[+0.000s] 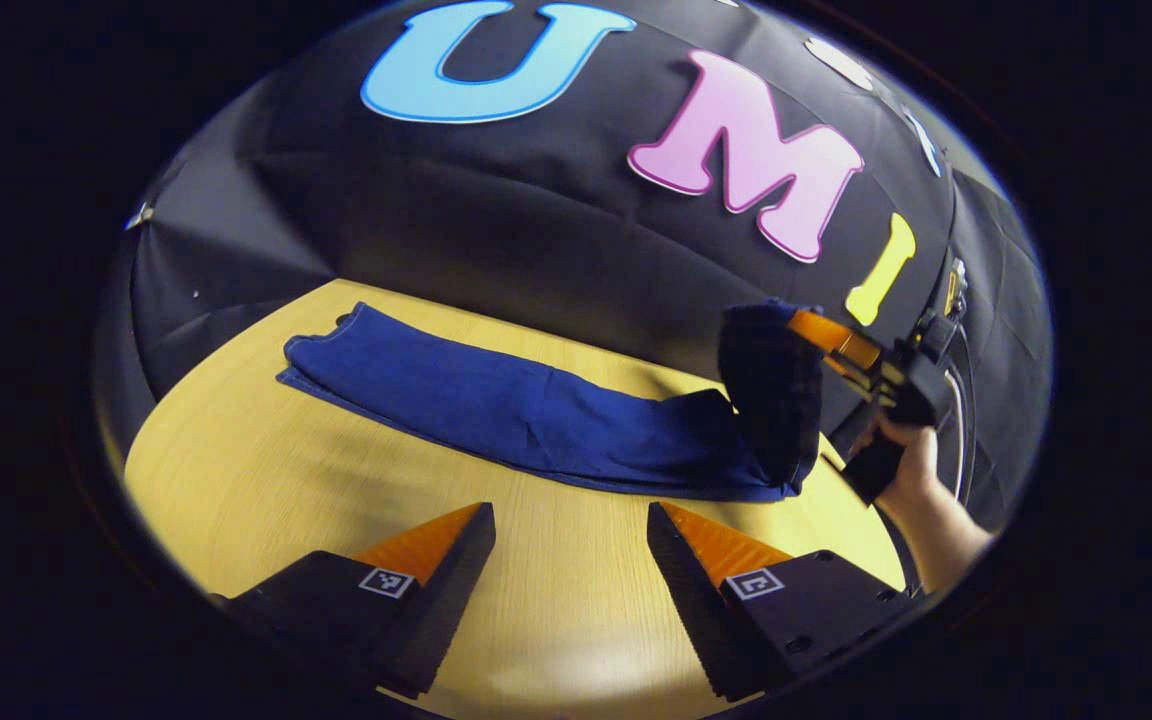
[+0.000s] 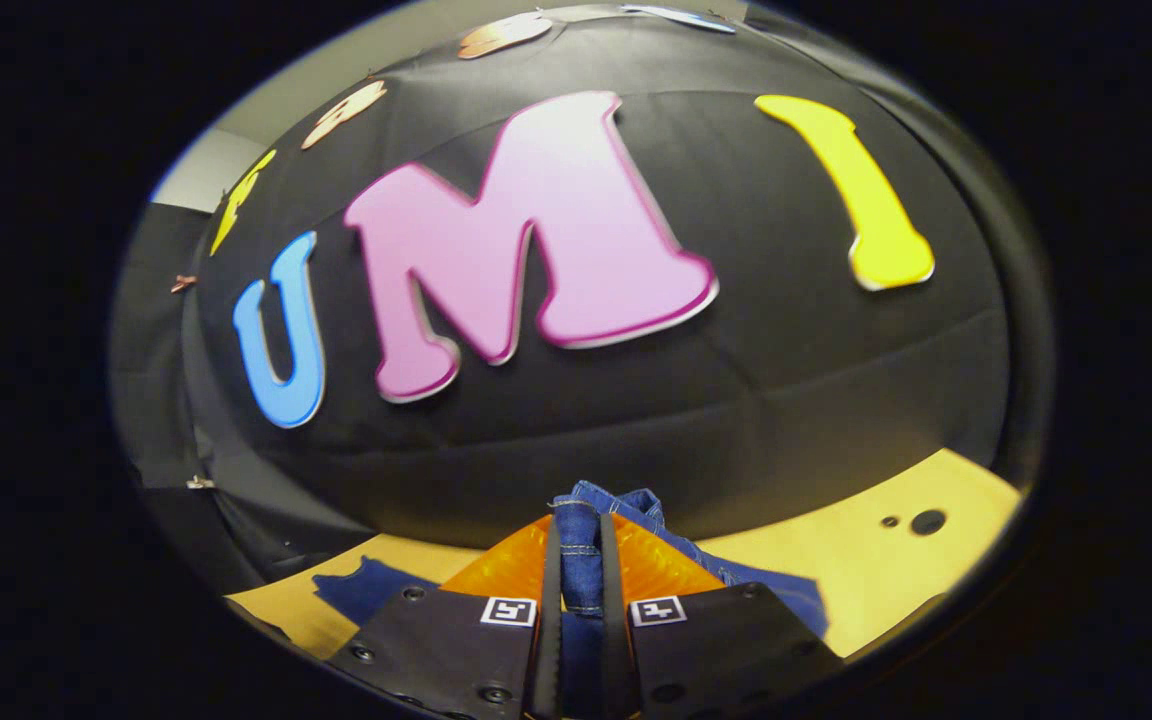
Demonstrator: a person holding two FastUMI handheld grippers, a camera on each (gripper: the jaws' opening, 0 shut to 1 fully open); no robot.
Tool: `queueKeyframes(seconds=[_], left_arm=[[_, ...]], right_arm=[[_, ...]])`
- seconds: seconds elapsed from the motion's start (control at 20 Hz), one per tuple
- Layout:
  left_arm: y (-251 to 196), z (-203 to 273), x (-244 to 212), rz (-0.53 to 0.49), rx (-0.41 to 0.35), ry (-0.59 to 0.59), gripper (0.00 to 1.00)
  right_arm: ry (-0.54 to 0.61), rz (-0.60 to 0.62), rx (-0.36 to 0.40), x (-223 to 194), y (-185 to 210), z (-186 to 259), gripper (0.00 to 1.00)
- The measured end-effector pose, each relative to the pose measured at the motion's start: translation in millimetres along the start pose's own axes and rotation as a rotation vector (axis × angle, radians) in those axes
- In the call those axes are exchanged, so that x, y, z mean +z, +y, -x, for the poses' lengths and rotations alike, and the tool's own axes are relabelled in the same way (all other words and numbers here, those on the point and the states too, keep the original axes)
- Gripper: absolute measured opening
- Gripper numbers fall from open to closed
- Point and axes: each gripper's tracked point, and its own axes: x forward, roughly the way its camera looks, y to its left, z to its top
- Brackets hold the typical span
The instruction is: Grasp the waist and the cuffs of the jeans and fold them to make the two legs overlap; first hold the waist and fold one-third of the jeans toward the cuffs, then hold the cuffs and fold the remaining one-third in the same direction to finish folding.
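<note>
Left claw (image 1: 571, 520), fingers parted over the bare pale wooden counter (image 1: 266, 470). Beyond it, dark blue denim jeans (image 1: 496, 405) lie lengthwise toward the counter's far edge; right claw (image 2: 576, 560), clamped on the waist, lifts that end.

A pale yellow wooden table (image 1: 266, 480) carries the long dark blue denim jeans (image 1: 496, 410). The jeans lie flat along its far side. One end is raised off the surface.

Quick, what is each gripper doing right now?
Left gripper: open, holding nothing, above the table.
Right gripper: shut on the jeans, lifting one end.
</note>
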Motion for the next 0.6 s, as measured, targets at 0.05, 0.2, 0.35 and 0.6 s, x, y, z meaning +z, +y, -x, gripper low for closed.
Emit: queueKeyframes(seconds=[0.05,0.2,0.35,0.6], left_arm=[[9,-3,1,0.016,0.004,-0.018,0.92],[41,-12,14,0.046,0.026,-0.076,0.97],[70,-18,25,0.077,0.060,-0.116,0.97],[137,-23,67,0.048,0.199,-0.226,0.97]], right_arm=[[0.015,0.007,0.018,-21,8,10,0.19],[0.043,0.008,0.045,-84,55,-19,0.19],[0.103,-0.082,0.084,-126,80,-16,0.19],[0.199,-0.061,0.075,-152,84,-1,0.67]])
